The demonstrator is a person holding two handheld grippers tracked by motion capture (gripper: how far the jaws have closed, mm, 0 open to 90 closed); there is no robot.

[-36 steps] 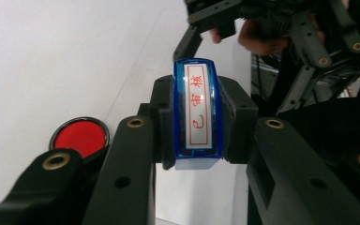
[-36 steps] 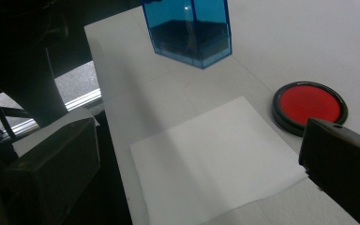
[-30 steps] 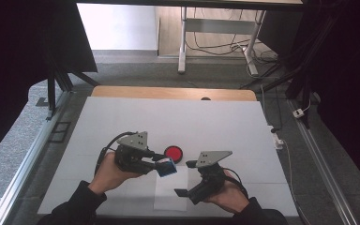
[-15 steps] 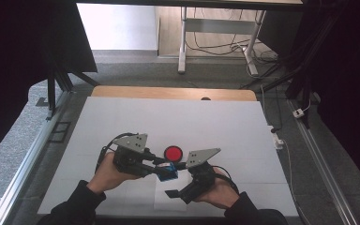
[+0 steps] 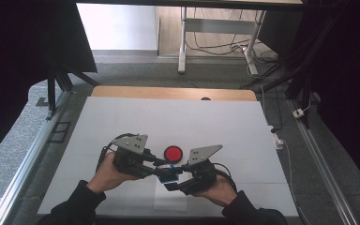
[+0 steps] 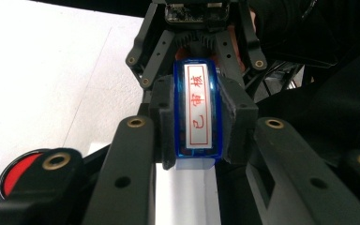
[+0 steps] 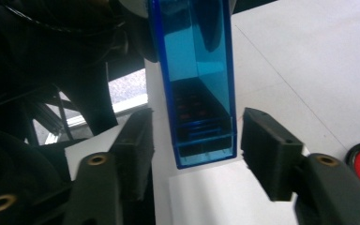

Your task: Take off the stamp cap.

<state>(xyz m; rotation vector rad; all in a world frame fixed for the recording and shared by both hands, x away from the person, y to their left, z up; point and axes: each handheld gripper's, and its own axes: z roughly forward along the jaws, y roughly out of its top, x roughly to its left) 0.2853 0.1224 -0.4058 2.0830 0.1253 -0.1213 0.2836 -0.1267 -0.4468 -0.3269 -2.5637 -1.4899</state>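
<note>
Left gripper view: the left gripper (image 6: 194, 117) squeezes a blue see-through plastic stamp (image 6: 198, 112) with red letters. The right gripper (image 7: 194, 140) has just been closing around it, pads not touching. A round red ink pad (image 5: 173, 153) sits just beside them on the white table (image 5: 215, 122).

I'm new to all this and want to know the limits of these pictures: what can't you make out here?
- Blue stamp: in the high view, too small to read, covered by both grippers.
- Red ink pad: cut off by the frame edges in both gripper views.
- Right gripper: pads flank the stamp with gaps showing; contact is not seen.
- Paper sheet: partly hidden under the hands in the high view.
</note>
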